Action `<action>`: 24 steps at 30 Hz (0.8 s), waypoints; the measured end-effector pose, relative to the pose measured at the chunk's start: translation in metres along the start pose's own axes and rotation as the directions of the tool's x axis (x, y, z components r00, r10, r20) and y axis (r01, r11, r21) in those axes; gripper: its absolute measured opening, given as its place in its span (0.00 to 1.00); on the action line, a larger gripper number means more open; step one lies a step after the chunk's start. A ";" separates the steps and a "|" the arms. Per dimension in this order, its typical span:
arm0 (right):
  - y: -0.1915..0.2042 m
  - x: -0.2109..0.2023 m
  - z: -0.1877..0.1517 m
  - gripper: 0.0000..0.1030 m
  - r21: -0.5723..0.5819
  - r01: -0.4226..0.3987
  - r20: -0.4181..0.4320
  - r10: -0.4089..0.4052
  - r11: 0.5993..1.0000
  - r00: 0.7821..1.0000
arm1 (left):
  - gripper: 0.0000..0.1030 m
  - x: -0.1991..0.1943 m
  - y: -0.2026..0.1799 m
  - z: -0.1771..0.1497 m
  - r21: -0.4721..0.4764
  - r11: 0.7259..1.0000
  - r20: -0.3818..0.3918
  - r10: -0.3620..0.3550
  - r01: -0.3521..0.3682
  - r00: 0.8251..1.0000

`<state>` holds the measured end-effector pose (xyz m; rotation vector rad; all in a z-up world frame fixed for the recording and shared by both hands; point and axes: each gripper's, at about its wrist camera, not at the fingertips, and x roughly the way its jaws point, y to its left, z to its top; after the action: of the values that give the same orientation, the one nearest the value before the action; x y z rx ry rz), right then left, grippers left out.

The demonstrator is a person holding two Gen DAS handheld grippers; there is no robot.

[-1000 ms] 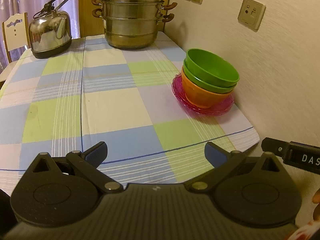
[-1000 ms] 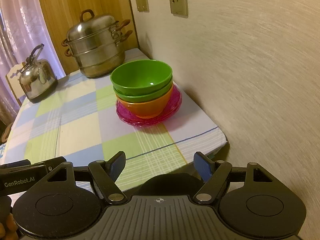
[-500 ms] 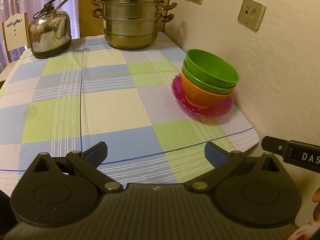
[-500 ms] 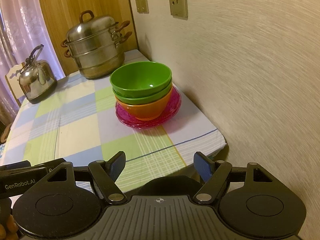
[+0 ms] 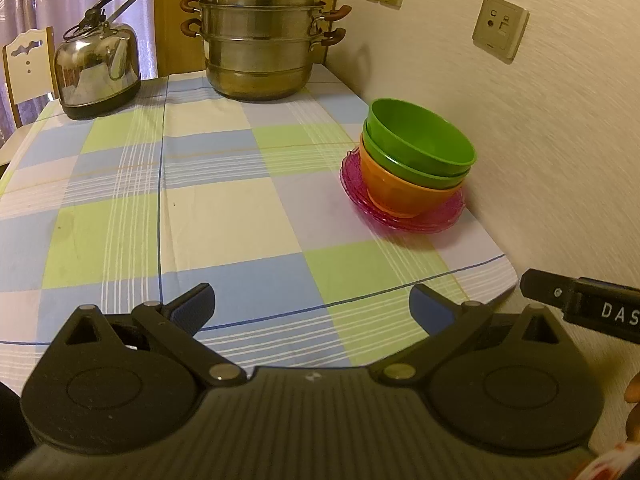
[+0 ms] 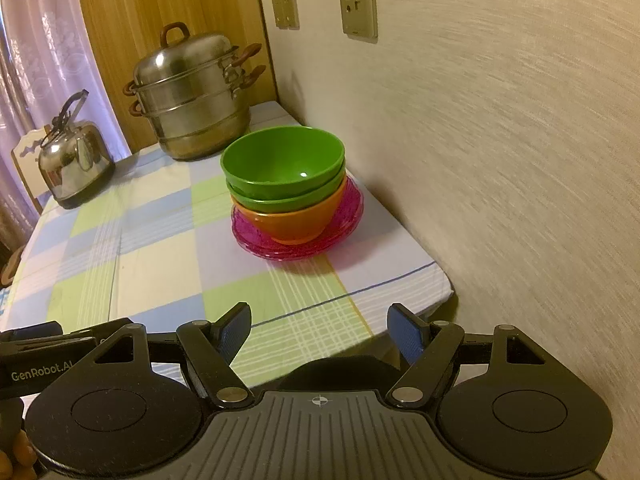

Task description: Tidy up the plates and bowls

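Left wrist: both jaws wide, empty; bowls (image 5: 416, 160) stacked on pink plates (image 5: 400, 220)

nested bowls (image 6: 286, 188), atop pink plates (image 6: 352, 216)

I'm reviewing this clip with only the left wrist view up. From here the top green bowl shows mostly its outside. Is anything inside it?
Observer: No. The right wrist view looks into the top green bowl; it is empty, with only a glint of light on the bottom.
Operator: I see just a black bar of the other gripper. Are its jaws open?
Observer: Yes, the right gripper is open with nothing between its blue pads.
Operator: Is it over the stack?
Observer: No, it sits above the near table edge, short of the pink plates.
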<state>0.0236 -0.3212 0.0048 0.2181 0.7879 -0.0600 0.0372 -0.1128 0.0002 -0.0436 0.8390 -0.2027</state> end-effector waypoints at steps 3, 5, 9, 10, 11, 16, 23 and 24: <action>0.000 0.000 0.000 0.73 -0.001 0.000 0.001 0.000 1.000 1.000 | 1.00 0.000 -0.001 0.001 0.000 1.000 0.002 0.000 0.000 1.000; 0.000 0.000 0.000 0.73 -0.003 0.000 0.003 0.000 1.000 1.000 | 1.00 0.000 -0.001 0.001 0.001 1.000 0.002 0.000 0.000 1.000; 0.000 0.000 0.001 0.73 -0.004 0.000 0.003 0.000 1.000 1.000 | 1.00 0.000 -0.001 0.001 0.001 1.000 0.001 0.000 0.000 1.000; 0.000 -0.001 0.000 0.73 -0.002 0.000 0.002 0.000 1.000 1.000 | 1.00 0.000 -0.001 0.001 0.000 1.000 0.002 0.000 0.000 1.000; 0.000 -0.001 0.000 0.73 -0.003 0.001 0.003 -0.001 1.000 1.000 | 1.00 0.000 -0.001 0.001 0.000 1.000 0.002 0.000 0.000 1.000; 0.000 -0.001 0.000 0.73 -0.003 0.001 0.003 -0.001 1.000 1.000 | 1.00 0.000 -0.001 0.001 0.000 1.000 0.002 -0.001 0.001 1.000; 0.000 -0.001 0.000 0.73 -0.005 0.001 0.003 -0.001 1.000 1.000 | 1.00 -0.001 -0.001 0.001 0.000 1.000 0.002 -0.001 0.001 1.000; 0.000 0.000 0.000 0.73 -0.005 0.001 0.003 -0.001 1.000 1.000 | 1.00 -0.001 -0.001 0.001 0.000 1.000 0.002 -0.002 0.002 1.000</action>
<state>0.0231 -0.3214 0.0050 0.2126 0.7850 -0.0591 0.0372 -0.1135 0.0014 -0.0442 0.8368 -0.2042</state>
